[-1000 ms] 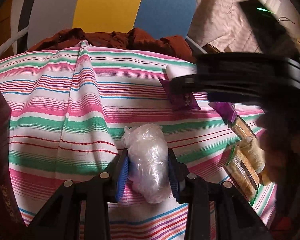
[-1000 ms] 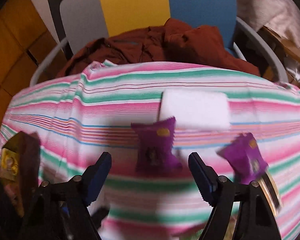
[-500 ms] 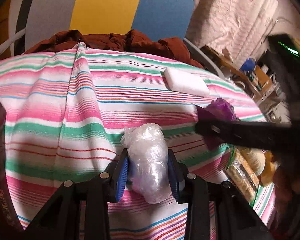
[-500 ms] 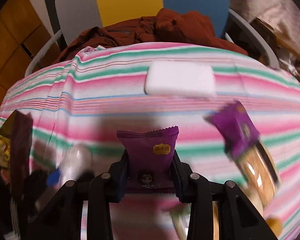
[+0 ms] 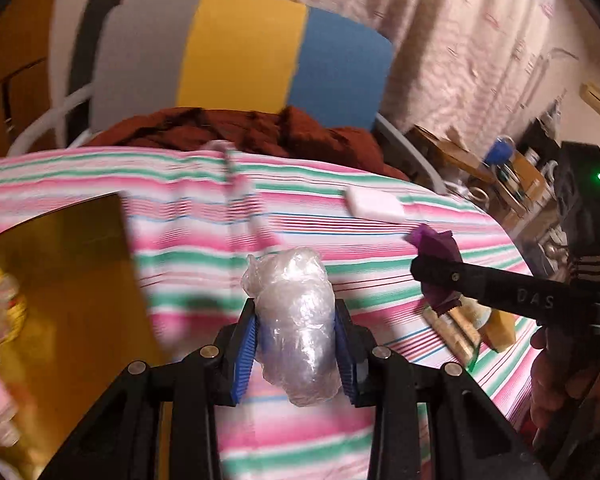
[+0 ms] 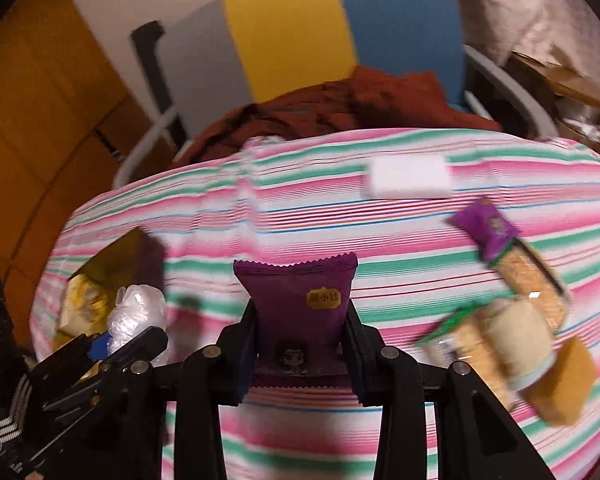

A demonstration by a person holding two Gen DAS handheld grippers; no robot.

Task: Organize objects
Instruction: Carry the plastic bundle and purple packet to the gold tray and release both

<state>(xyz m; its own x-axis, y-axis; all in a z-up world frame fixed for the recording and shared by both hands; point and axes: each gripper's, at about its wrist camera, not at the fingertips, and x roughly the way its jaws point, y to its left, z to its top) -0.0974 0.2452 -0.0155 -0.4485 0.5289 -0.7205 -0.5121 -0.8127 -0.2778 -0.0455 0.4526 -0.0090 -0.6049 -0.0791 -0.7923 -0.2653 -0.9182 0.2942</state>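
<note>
Grippers both loaded: left gripper (image 5: 296, 344) stays clamped on plastic-wrapped bundle (image 5: 294, 320); right gripper (image 6: 300, 344), open a second ago, now pinches purple snack packet (image 6: 300, 304), ready for sorting.

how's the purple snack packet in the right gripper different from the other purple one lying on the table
The held purple packet stands upright, clamped in the right gripper; the other purple packet lies tilted on the striped tablecloth. The held one is clear of the snacks; the other touches a cracker pack. Both share the same purple wrapper design.
</note>
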